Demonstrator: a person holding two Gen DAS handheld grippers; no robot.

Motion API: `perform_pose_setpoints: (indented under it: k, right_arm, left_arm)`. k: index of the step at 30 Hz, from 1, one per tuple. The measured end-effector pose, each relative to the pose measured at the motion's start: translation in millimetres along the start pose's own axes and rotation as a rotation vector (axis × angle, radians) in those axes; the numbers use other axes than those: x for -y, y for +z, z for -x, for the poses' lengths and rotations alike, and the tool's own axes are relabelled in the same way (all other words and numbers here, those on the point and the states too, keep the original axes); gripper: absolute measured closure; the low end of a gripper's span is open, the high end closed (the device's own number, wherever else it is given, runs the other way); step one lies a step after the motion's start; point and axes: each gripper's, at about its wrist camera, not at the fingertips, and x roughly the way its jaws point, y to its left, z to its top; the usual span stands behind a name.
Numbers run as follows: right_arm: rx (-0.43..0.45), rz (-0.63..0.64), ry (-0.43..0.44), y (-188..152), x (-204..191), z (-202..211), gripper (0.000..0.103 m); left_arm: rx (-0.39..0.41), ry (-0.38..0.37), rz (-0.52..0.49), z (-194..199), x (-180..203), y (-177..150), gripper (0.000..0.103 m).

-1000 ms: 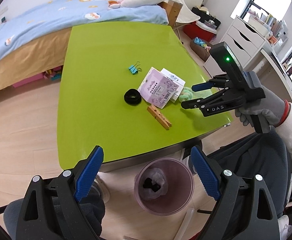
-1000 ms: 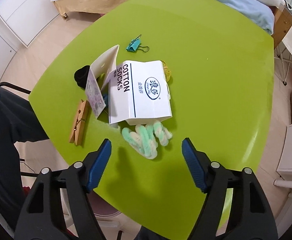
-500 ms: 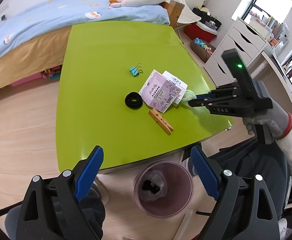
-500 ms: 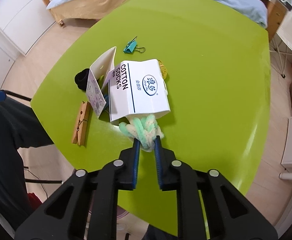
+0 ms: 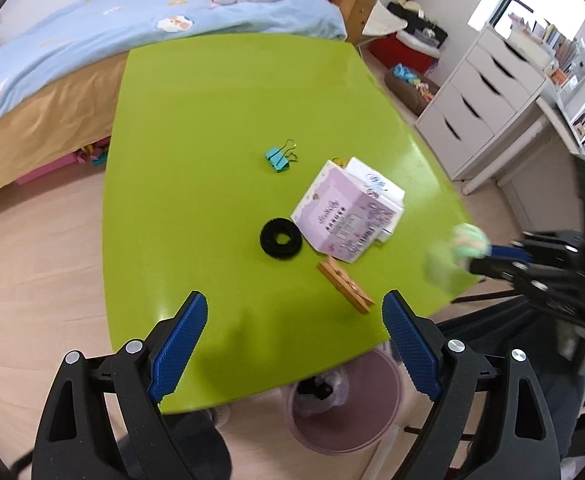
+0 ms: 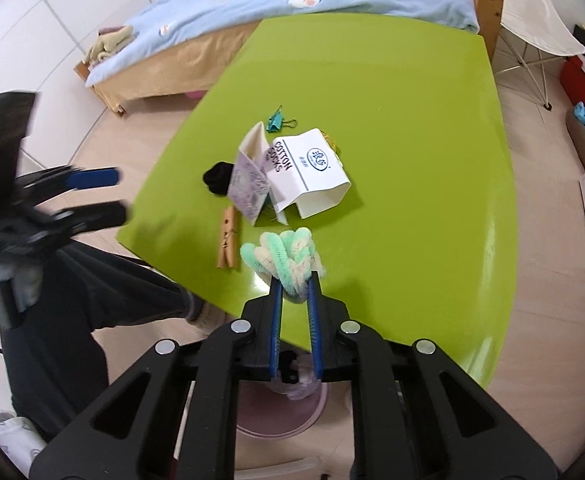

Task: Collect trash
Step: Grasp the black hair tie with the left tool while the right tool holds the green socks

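Lifted off the counter (image 6: 412, 128) since half a second ago, the fuzzy green-and-white bundle (image 6: 288, 258) now hangs clenched in the right claw (image 6: 295, 280) at lower centre, above the counter's near edge. Below, the pink trash bin (image 5: 344, 404) holds dark and pale scraps. At the frame's bottom, the left claw (image 5: 292, 344) gapes wide, grasping nothing.

The counter (image 5: 196, 128) is viewed from above its near edge by the left wrist camera, facing the bed (image 5: 92, 40). From the opposite corner, the same counter (image 6: 412, 120) and bed (image 6: 292, 0) are seen.
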Motion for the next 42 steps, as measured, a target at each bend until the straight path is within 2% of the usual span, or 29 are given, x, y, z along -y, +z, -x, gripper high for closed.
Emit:
perform_pose_setpoints:
  k: [12,22,24,26,34,42]
  right_arm:
    - [-0.010,-0.032,-0.014,-9,7,5,0.091]
    - [-0.018,-0.050,-0.016,-10,14,2,0.091]
    - [-0.018,-0.048,-0.014,-9,13,1,0.091]
    - [-0.016,-0.045,-0.014,-8,13,1,0.091]
    - [0.002,-0.036,-0.013,-6,7,3,0.091]
    - [0.036,-0.012,-0.022,-7,-5,18,0.091]
  left_arm:
    - [-0.106,0.073,-0.063,-66,-16,31,0.019]
    - [-0.094,0.087,-0.122,-78,-5,34,0.044]
    - [-0.089,0.100,-0.121,-77,-4,34,0.054]
    - [-0.090,0.098,-0.117,-77,-7,36,0.073]
    - [-0.070,0.092,-0.104,-62,-6,32,0.076]
    - [-0.002,0.067,-0.099,-17,11,11,0.076]
